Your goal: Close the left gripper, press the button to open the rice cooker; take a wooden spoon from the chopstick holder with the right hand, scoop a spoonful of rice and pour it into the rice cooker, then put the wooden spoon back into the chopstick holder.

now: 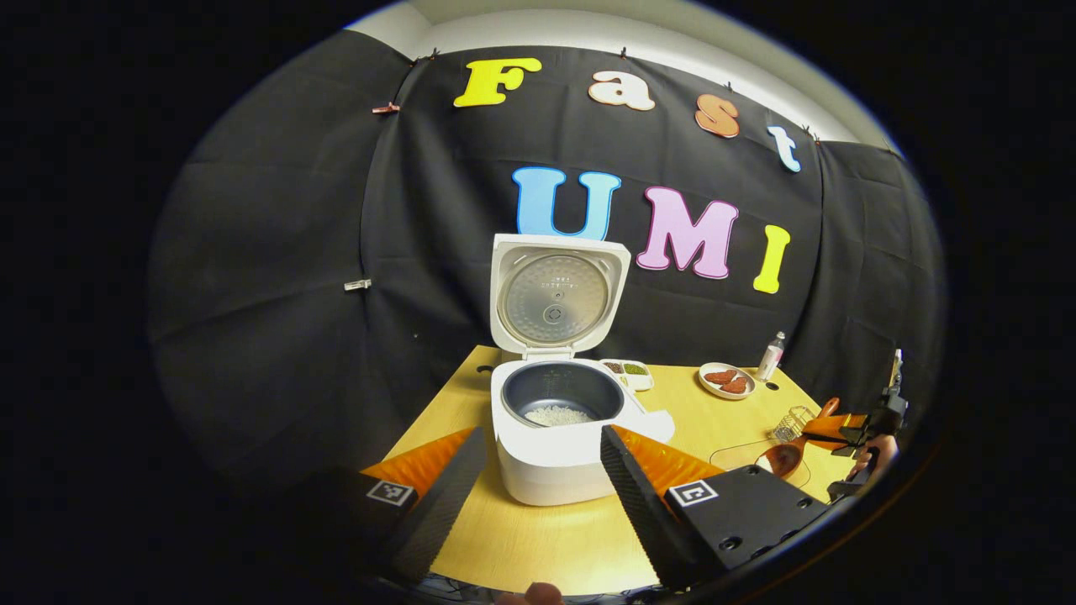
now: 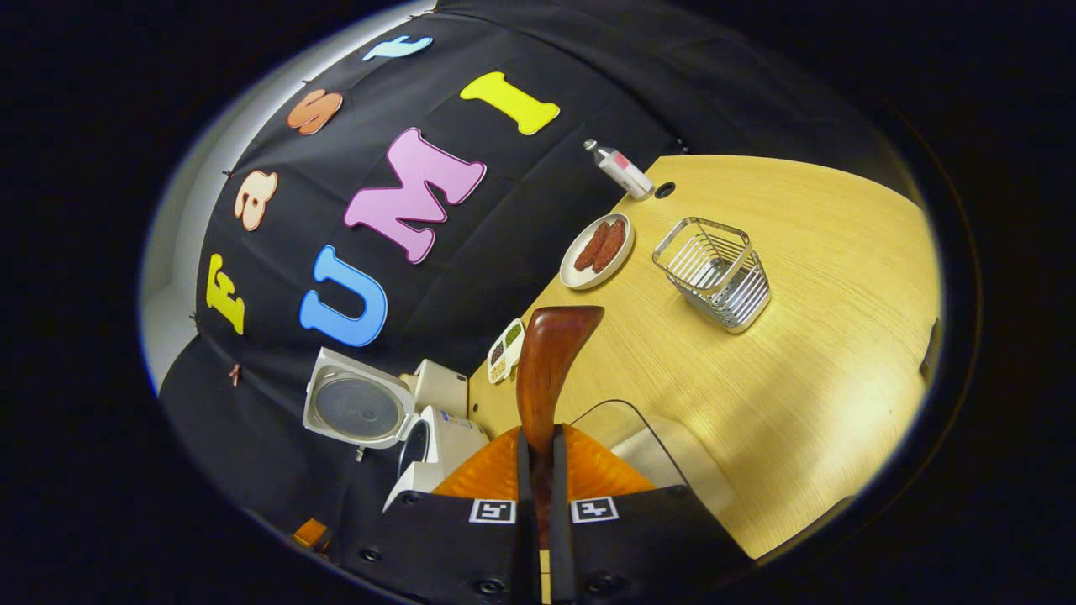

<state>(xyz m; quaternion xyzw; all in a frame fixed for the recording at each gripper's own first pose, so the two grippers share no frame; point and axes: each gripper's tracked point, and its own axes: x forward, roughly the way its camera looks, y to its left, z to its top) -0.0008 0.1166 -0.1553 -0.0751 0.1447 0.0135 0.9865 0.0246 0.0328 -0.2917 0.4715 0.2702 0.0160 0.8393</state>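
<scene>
Right gripper [image 2: 538, 454]: fingers pressed together on the handle of the reddish-brown wooden spoon [image 2: 551, 361], which runs forward from the fingertips toward 12 o'clock; the bowl end cannot be made out in the right gripper view. At 1 o'clock beyond the spoon stands the silver wire chopstick holder [image 2: 714, 273], upright on the light wooden table [image 2: 824, 353], well apart from the spoon. At 12 o'clock, a small white plate with reddish-brown pieces [image 2: 597, 250]; past it, a white bottle [image 2: 620, 170] at the table's far edge. Beside the handle at 11 o'clock, a small white divided dish of grains [image 2: 506, 349]. A clear container [image 2: 647, 449] lies just right of the gripper. At 9 o'clock, the white rice cooker [image 2: 420, 428], lid raised. Left gripper [image 1: 542, 458]: jaws spread wide, holding nothing, flanking the rice cooker [image 1: 559, 437] dead ahead at 12 o'clock; white rice lies in its dark inner pot and the lid stands upright. In the left gripper view, the right gripper [image 1: 866, 433] sits at 3 o'clock carrying the spoon [image 1: 799, 445], bowl over the clear container, with the chopstick holder [image 1: 793, 423] just behind.
</scene>
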